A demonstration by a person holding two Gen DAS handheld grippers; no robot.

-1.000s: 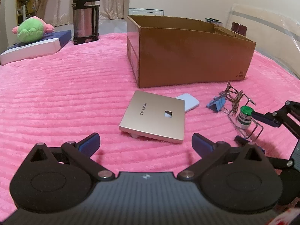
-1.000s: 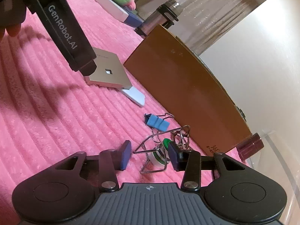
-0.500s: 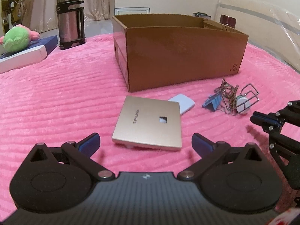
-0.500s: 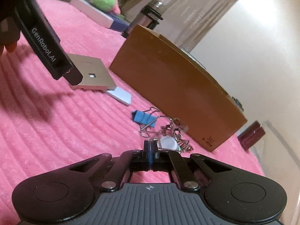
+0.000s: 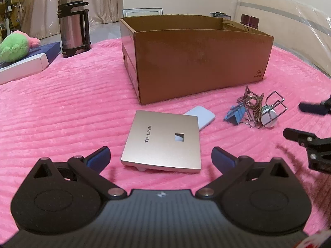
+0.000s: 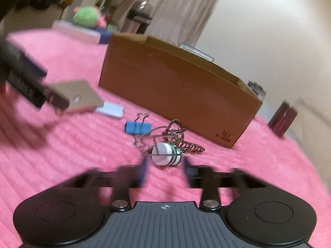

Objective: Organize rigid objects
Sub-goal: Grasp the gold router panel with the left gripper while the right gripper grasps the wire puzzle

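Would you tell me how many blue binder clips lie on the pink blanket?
1: the blue binder clip lies beside the wire tangle, in front of the cardboard box. Others may be hidden.

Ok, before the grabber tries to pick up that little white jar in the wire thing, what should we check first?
1. Right gripper free of any object: ok. Its jaws are opening and nothing sits between them.
2. White jar reachable: ok. It lies on the pink blanket just beyond the fingertips.
3. Jar free of clutter: not ok. It sits inside the wire holder, tangled with the metal clips and next to the blue binder clip.
4. Cardboard box open on top: ok.
5. Room inside the box: cannot tell; its floor is hidden.
6. Left gripper out of the way: ok. It is open, over by the gold TP-LINK panel.
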